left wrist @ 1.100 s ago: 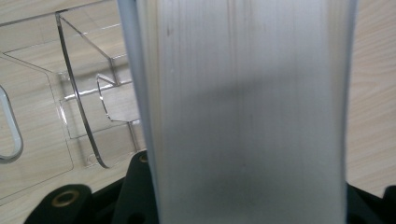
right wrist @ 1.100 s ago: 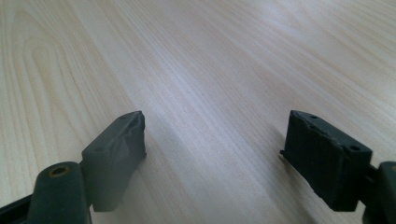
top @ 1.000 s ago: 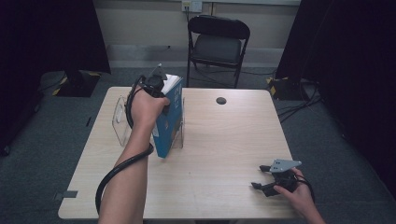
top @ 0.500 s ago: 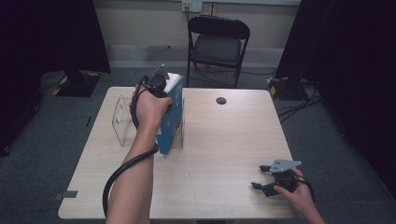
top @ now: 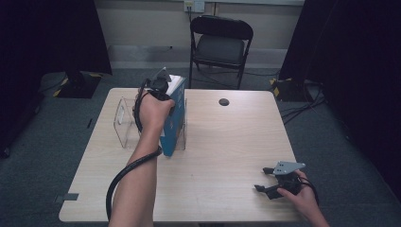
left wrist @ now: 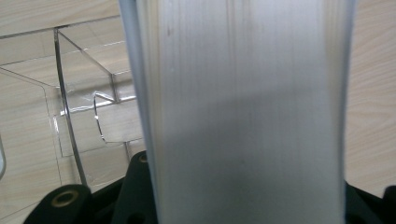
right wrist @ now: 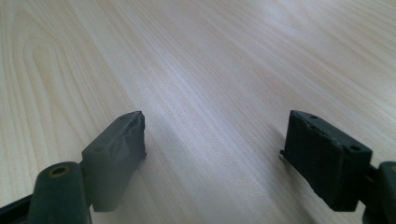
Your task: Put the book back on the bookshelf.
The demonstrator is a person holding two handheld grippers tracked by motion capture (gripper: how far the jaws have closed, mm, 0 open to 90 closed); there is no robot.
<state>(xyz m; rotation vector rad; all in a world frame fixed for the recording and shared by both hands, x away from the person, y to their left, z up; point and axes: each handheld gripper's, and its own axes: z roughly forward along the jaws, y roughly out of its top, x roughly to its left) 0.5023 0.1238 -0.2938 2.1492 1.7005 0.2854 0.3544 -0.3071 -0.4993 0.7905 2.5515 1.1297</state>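
Observation:
A blue book (top: pixel 173 126) with white page edges (left wrist: pixel 243 116) stands on edge on the table, leaning at the right side of a clear acrylic holder (top: pixel 124 120). My left gripper (top: pixel 163 92) is shut on the book's upper part, and the left gripper view looks down the page block held between the black jaws. The holder's clear walls (left wrist: pixel 84 107) lie to the left of the book in that view. Near the table's front right corner, my right gripper (top: pixel 267 180) rests low over the wood. Its jaws (right wrist: pixel 215 140) stand apart with only bare tabletop between them.
The light wooden table (top: pixel 227 142) has a small black round cap (top: pixel 223 101) near its far edge. A black folding chair (top: pixel 220 42) stands behind the table. Cables and dark stands lie on the floor around it.

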